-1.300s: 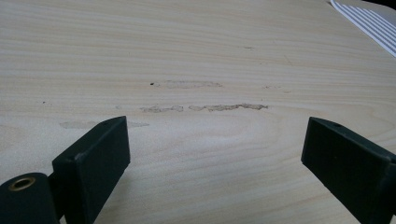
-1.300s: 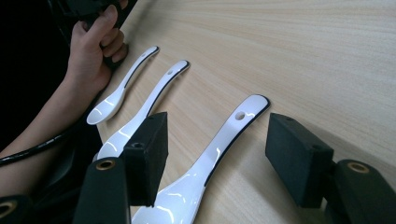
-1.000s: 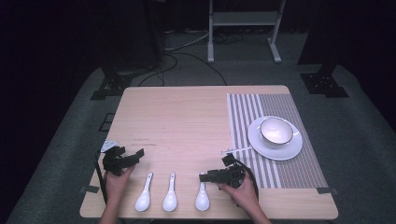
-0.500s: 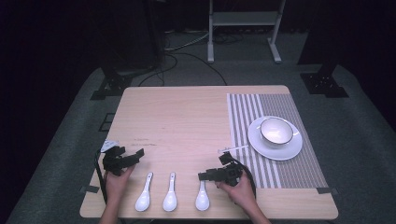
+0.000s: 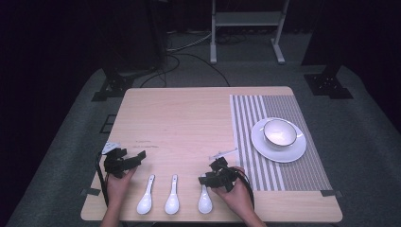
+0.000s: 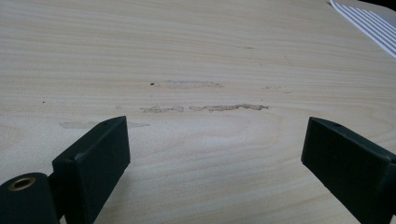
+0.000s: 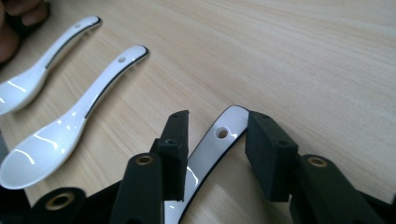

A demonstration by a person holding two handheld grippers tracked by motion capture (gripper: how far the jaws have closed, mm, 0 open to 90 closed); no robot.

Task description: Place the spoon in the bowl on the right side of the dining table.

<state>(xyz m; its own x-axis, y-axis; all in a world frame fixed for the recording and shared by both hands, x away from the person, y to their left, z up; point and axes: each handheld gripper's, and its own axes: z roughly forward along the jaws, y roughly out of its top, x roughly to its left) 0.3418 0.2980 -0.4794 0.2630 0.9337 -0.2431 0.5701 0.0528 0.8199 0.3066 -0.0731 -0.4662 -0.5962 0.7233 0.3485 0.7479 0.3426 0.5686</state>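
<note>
Spoon (image 7: 219, 140) between right gripper (image 7: 215, 148) jaws; 2 spoons (image 7: 70, 116) beside.

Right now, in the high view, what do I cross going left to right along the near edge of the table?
left gripper → left spoon → middle spoon → right spoon, with the right gripper over its handle → striped placemat

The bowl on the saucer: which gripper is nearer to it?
Right. The right gripper sits at the placemat's edge, straddling a spoon handle; the left gripper is across the table from the bowl.
</note>
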